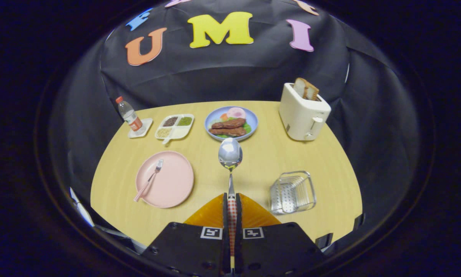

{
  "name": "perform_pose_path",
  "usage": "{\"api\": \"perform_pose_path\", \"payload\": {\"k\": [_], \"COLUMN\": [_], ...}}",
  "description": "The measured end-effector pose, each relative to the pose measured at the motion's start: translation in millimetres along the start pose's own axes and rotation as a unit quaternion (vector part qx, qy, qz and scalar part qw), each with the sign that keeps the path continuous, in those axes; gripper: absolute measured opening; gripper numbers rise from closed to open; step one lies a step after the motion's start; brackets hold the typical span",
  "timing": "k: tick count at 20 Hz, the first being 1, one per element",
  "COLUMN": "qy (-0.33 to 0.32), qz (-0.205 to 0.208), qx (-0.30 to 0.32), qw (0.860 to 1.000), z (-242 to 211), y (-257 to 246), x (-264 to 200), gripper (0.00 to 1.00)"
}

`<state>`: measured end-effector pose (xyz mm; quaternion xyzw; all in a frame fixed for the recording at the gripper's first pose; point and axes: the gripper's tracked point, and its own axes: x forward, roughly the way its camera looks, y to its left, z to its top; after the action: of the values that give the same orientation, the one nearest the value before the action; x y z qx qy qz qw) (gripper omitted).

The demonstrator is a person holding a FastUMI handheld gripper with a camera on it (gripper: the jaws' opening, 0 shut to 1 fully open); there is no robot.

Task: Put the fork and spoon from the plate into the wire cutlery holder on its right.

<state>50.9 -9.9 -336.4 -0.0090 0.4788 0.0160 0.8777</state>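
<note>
Gripper view: my claw point(232, 200) is pinching the spoon point(230, 161) by its checkered handle, both fingers pressed onto it w/ the handle running back between them. Spoon sticks straight out ahead of the fingers, bowl at the far end, shiny side facing the cam, held above the tabletop point(261, 154).

Left of the fingers I see the pink plate point(174, 184) w/ the fork point(149, 180) lying on it, tines pointing away from me, checkered handle reaching to the plate's near-left rim. Only 1 utensil on the plate.

Right of the fingers, just beside them, sits the wire cutlery holder point(293, 192) on the tabletop; I see nothing inside it. Spoon is between plate & holder, not over either.

Beyond the spoon's bowl: a blue plate point(211, 117) of food, meat slices, greens & a pinkish round piece. Left of that, a white divided tray point(175, 126) w/ 3 compartments filled w/ grains or seeds, the 4th looks bare. Further left a water bottle point(129, 115) w/ red cap stands upright on a small white square dish point(145, 127). Far right, behind the holder, a cream toaster point(303, 113) w/ bread slices point(306, 89) poking out of the top.
</note>
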Motion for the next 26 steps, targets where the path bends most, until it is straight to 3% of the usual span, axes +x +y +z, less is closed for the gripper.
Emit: {"api": "perform_pose_path", "payload": {"k": [8, 12, 15, 23, 26], "qy": [0.069, 0.112, 0.160, 0.295, 0.330], "qz": [-0.026, -0.031, -0.008, 0.046, 0.040], "qx": [0.006, -0.026, -0.025, 0.004, 0.005], "qw": [0.997, 0.993, 0.987, 0.954, 0.943], "z": [-13.2, -18.5, -23.6, -28.7, -32.2], "y": [-87.4, -106.5, -106.2, -101.9, -103.1], "x": [-30.1, -37.6, -35.6, -18.3, -9.2], "gripper": [0.04, 0.04, 0.05, 0.05, 0.05]}}
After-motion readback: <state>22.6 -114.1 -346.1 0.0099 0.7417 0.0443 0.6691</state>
